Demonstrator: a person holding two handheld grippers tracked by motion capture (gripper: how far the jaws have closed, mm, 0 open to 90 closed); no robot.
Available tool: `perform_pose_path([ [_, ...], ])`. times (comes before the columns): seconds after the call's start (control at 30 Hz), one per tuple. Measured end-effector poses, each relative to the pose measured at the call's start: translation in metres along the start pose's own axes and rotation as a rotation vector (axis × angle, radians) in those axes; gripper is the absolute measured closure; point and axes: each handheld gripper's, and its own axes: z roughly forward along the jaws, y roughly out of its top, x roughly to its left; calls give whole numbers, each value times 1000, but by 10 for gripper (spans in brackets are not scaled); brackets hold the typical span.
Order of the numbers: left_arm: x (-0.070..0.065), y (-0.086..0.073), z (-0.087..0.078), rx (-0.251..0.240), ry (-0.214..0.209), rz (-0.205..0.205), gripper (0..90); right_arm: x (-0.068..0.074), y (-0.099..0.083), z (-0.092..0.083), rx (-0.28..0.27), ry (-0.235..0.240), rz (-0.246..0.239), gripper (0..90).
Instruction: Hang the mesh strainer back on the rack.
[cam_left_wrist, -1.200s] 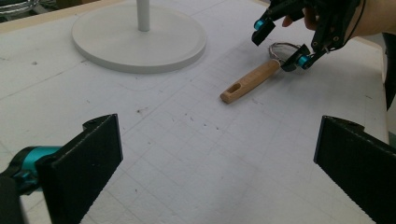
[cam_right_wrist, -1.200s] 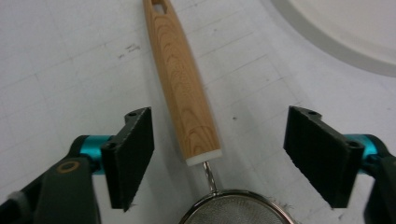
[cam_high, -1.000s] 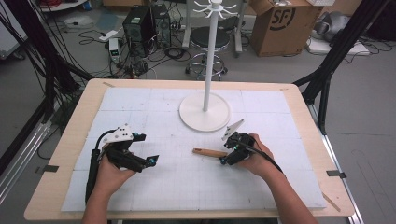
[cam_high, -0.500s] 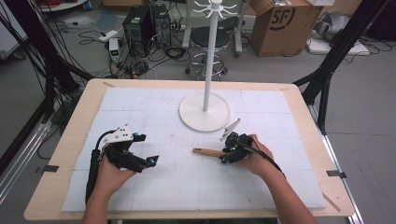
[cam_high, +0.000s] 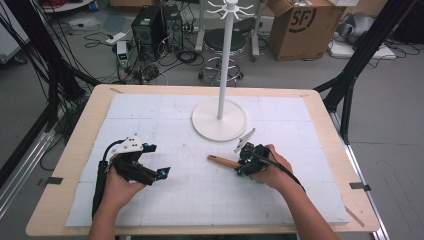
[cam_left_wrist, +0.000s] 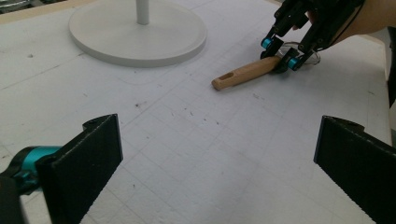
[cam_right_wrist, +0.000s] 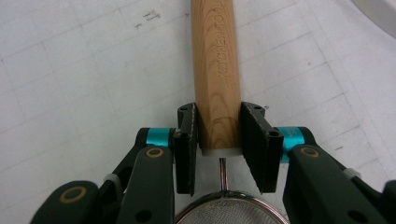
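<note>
since a second ago your right tool has dropped onto the strainer handle, jaws clamped on the wood. your left tool rests on the surface, jaws wide.

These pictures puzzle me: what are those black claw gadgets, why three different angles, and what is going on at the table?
No robot here: a person holds a hand-operated two-jaw gripper in each hand. One camera looks down from above; two more ride on the grippers, looking along their jaws. On the white gridded mat stands a white rack with a round base. The right gripper has its jaws closed on the wooden handle of a small mesh strainer, which lies on the mat. The left gripper is open and holds nothing.
</note>
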Motion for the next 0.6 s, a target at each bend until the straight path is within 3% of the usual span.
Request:
perform_pose_path([
  [0.17, 0, -1, 3, 19, 2, 4, 17, -2, 4, 2, 20, 6, -1, 633],
  [0.3, 1, -1, 4, 27, 4, 2, 17, -5, 5, 2, 27, 31, 2, 674],
  [0.6, 1, -3, 3, 21, 6, 0, 16, 1, 4, -1, 11, -6, -28, 686],
])
